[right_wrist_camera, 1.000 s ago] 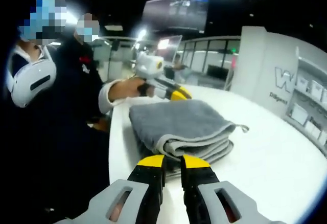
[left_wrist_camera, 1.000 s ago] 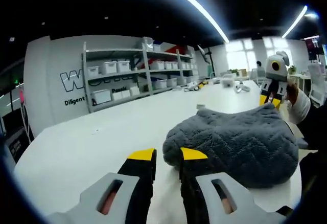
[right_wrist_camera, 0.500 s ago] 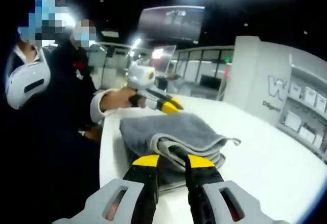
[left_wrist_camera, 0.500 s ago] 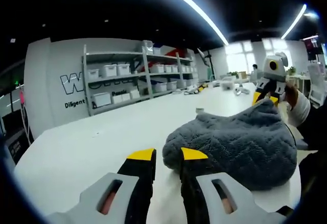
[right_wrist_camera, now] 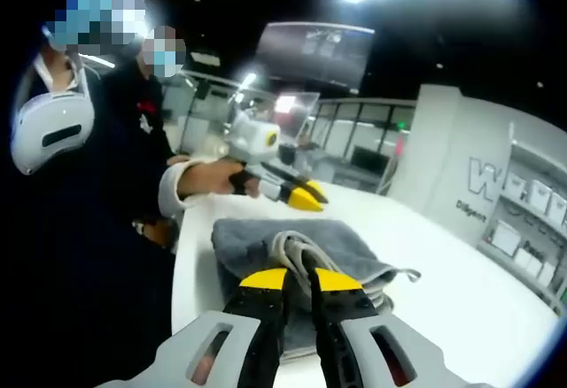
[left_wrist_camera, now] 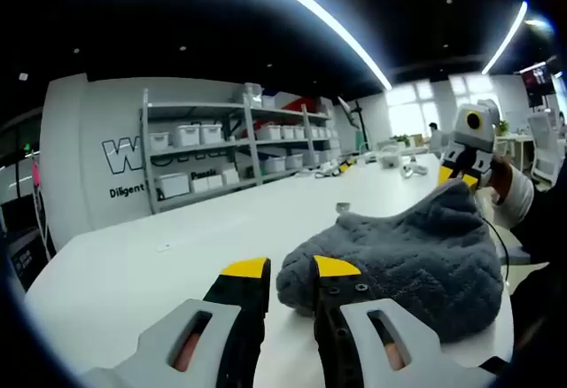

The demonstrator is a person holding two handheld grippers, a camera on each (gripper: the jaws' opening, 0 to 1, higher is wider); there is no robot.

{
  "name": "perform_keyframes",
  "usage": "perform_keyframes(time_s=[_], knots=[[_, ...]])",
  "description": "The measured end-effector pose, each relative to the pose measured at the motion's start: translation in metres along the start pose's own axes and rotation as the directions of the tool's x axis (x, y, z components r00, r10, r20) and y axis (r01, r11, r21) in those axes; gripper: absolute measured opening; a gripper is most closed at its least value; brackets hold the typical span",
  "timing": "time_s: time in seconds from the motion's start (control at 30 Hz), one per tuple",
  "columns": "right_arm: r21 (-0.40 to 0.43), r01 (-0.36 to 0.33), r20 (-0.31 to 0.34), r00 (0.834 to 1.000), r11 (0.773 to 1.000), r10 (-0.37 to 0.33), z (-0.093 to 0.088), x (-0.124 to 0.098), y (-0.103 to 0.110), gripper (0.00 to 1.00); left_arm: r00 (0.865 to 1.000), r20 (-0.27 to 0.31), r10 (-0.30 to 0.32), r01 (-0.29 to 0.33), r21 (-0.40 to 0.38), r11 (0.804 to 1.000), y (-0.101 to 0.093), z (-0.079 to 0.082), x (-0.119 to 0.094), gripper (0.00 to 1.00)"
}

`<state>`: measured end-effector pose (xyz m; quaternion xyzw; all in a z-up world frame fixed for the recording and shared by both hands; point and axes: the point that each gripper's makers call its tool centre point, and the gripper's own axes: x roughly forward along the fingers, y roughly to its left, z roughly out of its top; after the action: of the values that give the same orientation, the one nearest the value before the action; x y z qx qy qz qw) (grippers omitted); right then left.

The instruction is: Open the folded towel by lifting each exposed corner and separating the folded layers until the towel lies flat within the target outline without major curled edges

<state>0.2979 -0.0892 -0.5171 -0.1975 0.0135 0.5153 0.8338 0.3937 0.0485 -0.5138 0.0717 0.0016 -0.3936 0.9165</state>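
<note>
Barely begun: the towel [right_wrist_camera: 306, 259] lies folded on the worktop [left_wrist_camera: 159, 255], one corner pinched and raised in the right claw [right_wrist_camera: 299, 279], while the left claw [left_wrist_camera: 291, 268], narrowly parted and empty, waits just beside its fold.

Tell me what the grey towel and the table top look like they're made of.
Towel: soft, fluffy fabric, probably microfibre or fleece, judging by its fuzzy matte pile and stitched edges. Table: smooth white surface, likely laminate, with a faint sheen; the exact material is unclear.
</note>
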Motion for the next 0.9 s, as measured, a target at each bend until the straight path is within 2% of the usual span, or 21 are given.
perform_keyframes(time_s=[0.1, 0.23, 0.4, 0.43, 0.53, 0.77, 0.9], knots=[[-0.01, 0.009, 0.009, 1.0, 1.0, -0.009, 0.004, 0.001, 0.0, 0.02, 0.999, 0.007, -0.045, 0.045, -0.028, 0.999, -0.007, 0.006, -0.003, 0.19], [-0.009, -0.003, 0.018, 1.0, 1.0, 0.003, 0.007, 0.003, 0.007, 0.01, 0.997, 0.026, -0.072, 0.073, -0.031, 0.997, -0.017, 0.017, -0.009, 0.2], [-0.018, 0.014, 0.026, 1.0, 1.0, -0.014, 0.011, 0.003, 0.003, 0.0, 0.989, 0.042, -0.141, 0.142, -0.042, 0.989, -0.036, 0.03, -0.015, 0.22], [-0.016, 0.021, 0.041, 0.999, 1.0, -0.021, 0.016, 0.004, 0.003, 0.0, 0.983, 0.046, -0.177, 0.179, -0.04, 0.983, -0.047, 0.035, -0.018, 0.23], [-0.03, 0.022, 0.05, 0.999, 0.999, -0.02, 0.022, 0.006, 0.007, 0.0, 0.975, 0.047, -0.218, 0.219, -0.035, 0.975, -0.06, 0.04, -0.022, 0.25], [-0.049, 0.035, 0.049, 0.998, 0.998, -0.033, 0.027, 0.008, 0.008, 0.0, 0.967, 0.063, -0.246, 0.247, -0.012, 0.969, -0.073, 0.051, -0.029, 0.29], [-0.049, 0.059, 0.043, 0.997, 0.997, -0.057, 0.03, 0.01, 0.007, 0.0, 0.954, 0.058, -0.293, 0.295, -0.02, 0.955, -0.085, 0.05, -0.03, 0.31]])
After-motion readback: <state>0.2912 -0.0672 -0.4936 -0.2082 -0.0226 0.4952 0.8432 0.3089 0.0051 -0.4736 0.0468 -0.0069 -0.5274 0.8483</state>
